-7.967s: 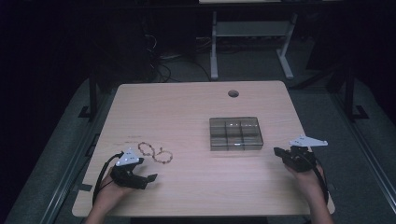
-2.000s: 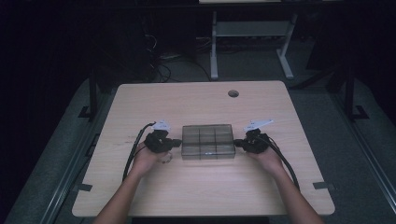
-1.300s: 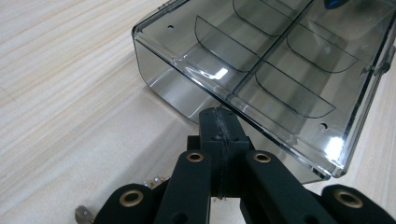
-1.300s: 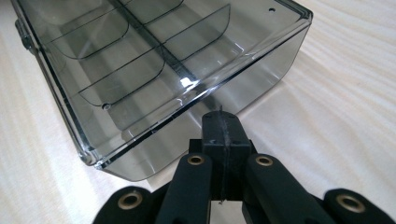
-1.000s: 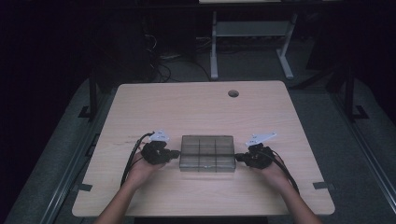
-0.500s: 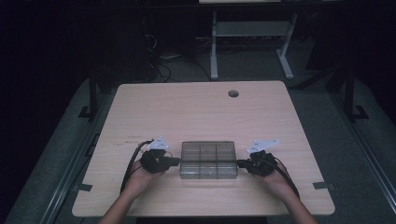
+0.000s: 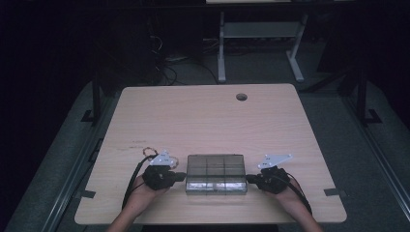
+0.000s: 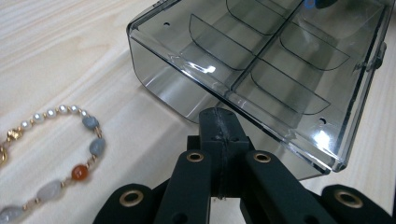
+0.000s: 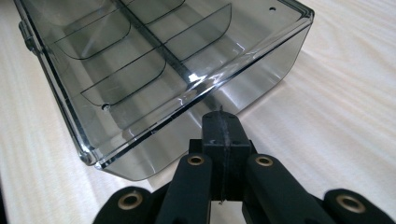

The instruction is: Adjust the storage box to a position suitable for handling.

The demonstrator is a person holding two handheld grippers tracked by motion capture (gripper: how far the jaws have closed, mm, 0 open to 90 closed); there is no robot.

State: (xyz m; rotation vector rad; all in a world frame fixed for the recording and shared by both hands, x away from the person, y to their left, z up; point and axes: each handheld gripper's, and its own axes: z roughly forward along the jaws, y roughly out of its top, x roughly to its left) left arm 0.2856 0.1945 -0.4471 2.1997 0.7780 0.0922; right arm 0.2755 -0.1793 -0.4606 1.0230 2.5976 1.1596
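A smoky clear plastic compartment box (image 7: 215, 173) lies flat near the table's front edge, its lid closed and its dividers visible through it. My left gripper (image 7: 181, 177) is shut, its tip touching the box's left end wall (image 8: 187, 88). My right gripper (image 7: 249, 179) is also shut, and its tip meets the right end wall (image 9: 243, 88). In the left gripper view the jaws (image 8: 219, 119) are pressed together with nothing between them, and the right gripper (image 9: 222, 119) looks the same. The box sits squeezed between the two tips.
A beaded bracelet (image 8: 88, 140) with pearl, grey and orange beads lies on the wood just left of the box, and it lies behind my left hand (image 7: 148, 151). The light wooden table (image 7: 203, 121) has a round cable hole (image 7: 241, 96) at the back.
The box, held between both shut grippers, has slid toward the person's side of the table. Eight seconds ago it lay farther back and right, with the grippers apart from it.
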